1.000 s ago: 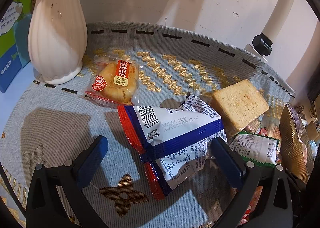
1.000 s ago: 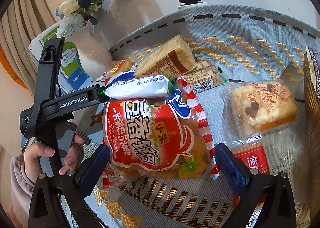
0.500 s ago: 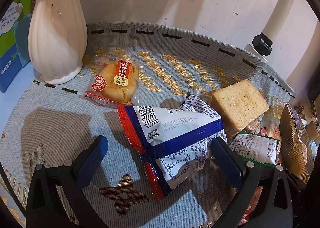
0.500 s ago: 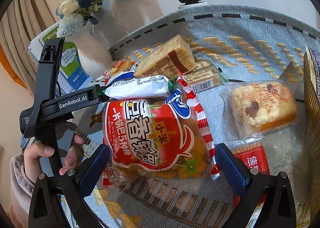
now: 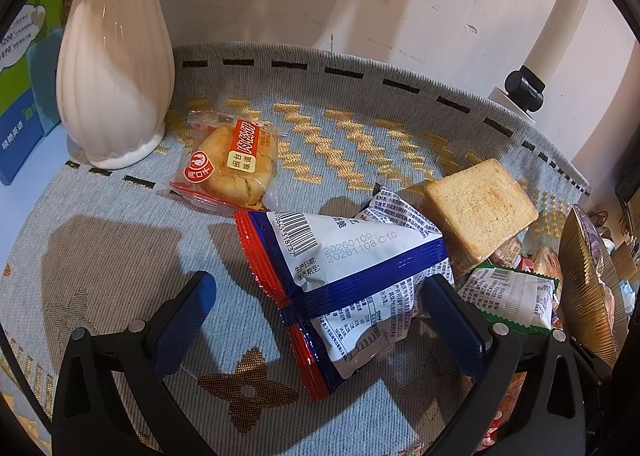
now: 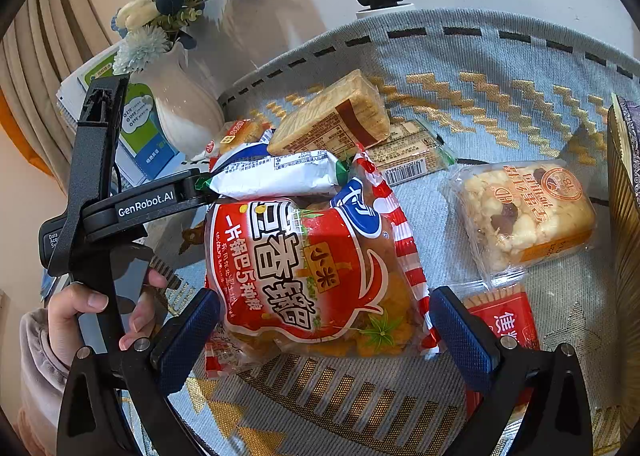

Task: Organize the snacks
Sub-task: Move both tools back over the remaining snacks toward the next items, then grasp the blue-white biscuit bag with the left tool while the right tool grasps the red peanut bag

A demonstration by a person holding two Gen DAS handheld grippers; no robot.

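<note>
A white, blue and red snack bag [image 5: 352, 276] lies on the patterned cloth between the wide-apart fingers of my left gripper [image 5: 320, 308], which is open. A wrapped round pastry [image 5: 232, 166] lies beyond it, and a wrapped toast block [image 5: 478, 208] to the right. In the right wrist view a red rice-cracker bag [image 6: 312, 272] lies between the spread fingers of my open right gripper [image 6: 324, 324]. Behind that bag are a white wrapper [image 6: 276, 176] and the toast block [image 6: 332, 120]. A puffed-rice cake [image 6: 524, 216] lies to the right.
A white ribbed vase [image 5: 116, 56] stands at the back left, with a booklet [image 5: 24, 68] behind it. A gold-edged container [image 5: 588, 284] rises at the right edge. A white lamp post with a black knob [image 5: 524, 90] stands at the back. A hand [image 6: 80, 316] holds the left gripper's handle.
</note>
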